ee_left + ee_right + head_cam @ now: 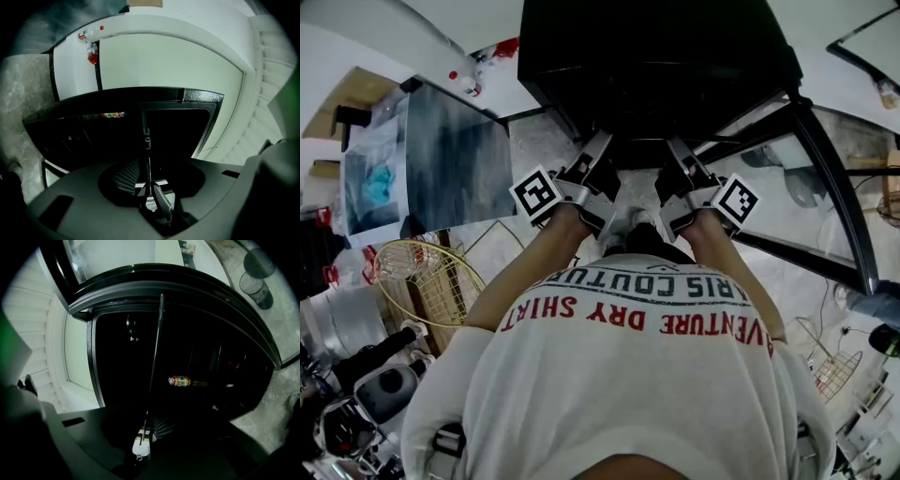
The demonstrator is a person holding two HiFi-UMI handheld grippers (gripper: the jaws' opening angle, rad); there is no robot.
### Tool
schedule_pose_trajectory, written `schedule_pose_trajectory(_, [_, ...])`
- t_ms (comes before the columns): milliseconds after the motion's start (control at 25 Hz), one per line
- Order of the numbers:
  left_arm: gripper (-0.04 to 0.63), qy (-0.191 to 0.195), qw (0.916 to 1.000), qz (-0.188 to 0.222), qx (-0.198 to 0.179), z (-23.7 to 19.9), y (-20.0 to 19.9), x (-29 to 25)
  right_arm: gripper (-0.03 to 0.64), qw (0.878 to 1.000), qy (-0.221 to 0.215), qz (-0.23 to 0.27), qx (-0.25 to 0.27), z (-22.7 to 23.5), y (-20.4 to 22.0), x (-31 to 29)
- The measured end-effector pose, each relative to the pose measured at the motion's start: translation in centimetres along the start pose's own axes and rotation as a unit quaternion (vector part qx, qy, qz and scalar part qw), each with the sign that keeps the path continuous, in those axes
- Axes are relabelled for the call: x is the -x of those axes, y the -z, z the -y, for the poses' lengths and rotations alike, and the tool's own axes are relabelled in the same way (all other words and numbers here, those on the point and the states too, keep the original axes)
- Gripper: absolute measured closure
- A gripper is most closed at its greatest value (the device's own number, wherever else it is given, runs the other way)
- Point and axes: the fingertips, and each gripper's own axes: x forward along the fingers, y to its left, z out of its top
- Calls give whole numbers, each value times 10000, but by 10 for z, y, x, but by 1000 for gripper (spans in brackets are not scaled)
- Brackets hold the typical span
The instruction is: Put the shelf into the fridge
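Black gloss covers the fridge [656, 66] that fills the top of the head view, and a person in a white T-shirt [628, 394] with red lettering stretches both forearms toward its dark opening, a marker cube [534, 195] showing beside each wrist. The left gripper [146, 188] points level into that opening; its jaws stand apart, a ribbed pad on one side and a pale finger on the other, and the thin edge of the shelf [147, 140] runs up between them as a narrow line with neither pad pressing on it. The right gripper [145, 434] points level into the fridge as well, and its jaws are closed on the same shelf, whose edge rises from the pads as a slim pale line across the dark interior toward the grey rim above. Both gripper views show the shelf edge-on at the mouth of the fridge, between the two grippers; whether it sits on any support inside is lost in the darkness. Deeper in, the right gripper view picks out a bottle [182, 380] with an orange label, lying sideways. White wall panels flank the fridge in both gripper views. In the head view a yellow wire basket [422, 281] sits to the person's left, and a glass panel [825, 187] in a dark frame slants away to the right
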Motion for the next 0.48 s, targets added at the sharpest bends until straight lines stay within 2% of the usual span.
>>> schedule_pose_trajectory(200, [445,-384,9977,-197,-531,-4,2,12,578,10000,-4,71,-8,2,-5,-6])
schedule_pose_trajectory(360, [453,-524,9952,-289,-780,-2,0,18,578,9999,2,116,5,3,-9,-13])
schedule_pose_trajectory(480, [474,-595,9889,-482,-1271,1,1,20,578,9999,29,152,3,5,-12,-18])
